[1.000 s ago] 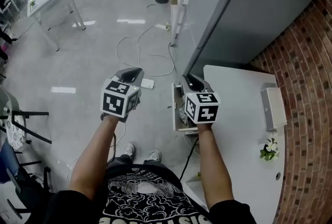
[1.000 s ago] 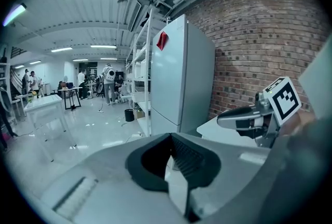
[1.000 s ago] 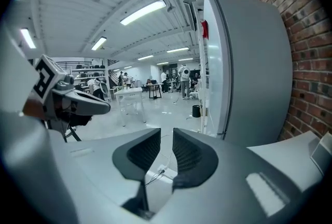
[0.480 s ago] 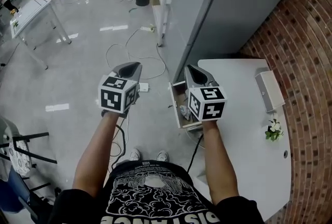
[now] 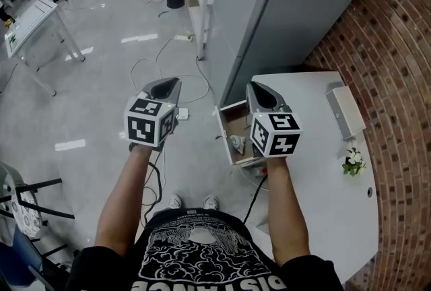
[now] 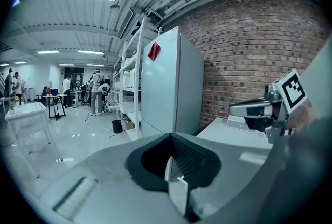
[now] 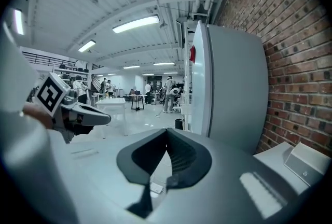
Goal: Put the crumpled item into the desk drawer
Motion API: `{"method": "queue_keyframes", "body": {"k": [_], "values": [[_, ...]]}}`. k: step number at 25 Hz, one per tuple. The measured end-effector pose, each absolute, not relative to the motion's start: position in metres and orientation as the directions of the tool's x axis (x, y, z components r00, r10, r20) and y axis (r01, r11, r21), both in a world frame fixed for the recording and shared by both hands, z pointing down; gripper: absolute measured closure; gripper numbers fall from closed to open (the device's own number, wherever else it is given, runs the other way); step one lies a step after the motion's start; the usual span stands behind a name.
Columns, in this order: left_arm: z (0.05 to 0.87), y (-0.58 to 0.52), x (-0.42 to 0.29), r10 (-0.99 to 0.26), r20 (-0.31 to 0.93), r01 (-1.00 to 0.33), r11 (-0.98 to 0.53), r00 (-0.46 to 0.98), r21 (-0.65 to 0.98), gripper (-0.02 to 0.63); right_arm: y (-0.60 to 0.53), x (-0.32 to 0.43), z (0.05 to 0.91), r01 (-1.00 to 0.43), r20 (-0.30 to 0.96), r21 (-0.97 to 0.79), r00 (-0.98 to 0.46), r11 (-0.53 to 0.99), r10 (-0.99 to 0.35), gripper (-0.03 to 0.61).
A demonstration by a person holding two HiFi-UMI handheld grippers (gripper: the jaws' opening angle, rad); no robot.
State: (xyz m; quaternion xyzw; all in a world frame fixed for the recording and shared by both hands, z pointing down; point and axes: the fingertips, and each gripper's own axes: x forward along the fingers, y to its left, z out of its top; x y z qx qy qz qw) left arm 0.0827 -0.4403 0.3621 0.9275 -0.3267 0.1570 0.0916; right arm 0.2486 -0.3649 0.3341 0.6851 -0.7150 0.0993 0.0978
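Hovering beside the open drawer (image 5: 235, 122), crumpled item (image 5: 237, 144) lying inside.
Holds the left tongs (image 5: 168, 85) clenched on nothing out over the floor (image 5: 81, 101), well apart from the bench (image 5: 323, 175). Holds the right tongs (image 5: 258, 91) pressed together, likewise empty, above the bench's edge just beside the drawer. Shows the crumpled item on the drawer bottom, toward the near end, touching neither tongs. Shows also a white box (image 5: 345, 113) and a small flower sprig (image 5: 352, 163) farther right on the bench, near the brick wall (image 5: 397, 47).
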Motion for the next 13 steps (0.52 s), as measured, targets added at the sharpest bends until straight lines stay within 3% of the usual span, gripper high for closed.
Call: {"method": "queue_keyframes", "body": {"k": [13], "values": [[0.3623,-0.4385,0.0817,-0.573,0.351,-0.632,-0.771,0.741,0.075,0.611,-0.3604,0.2461,0.3395,-0.999,0.283,-0.011,-0.033,0.031,-0.959,0.578]]}}
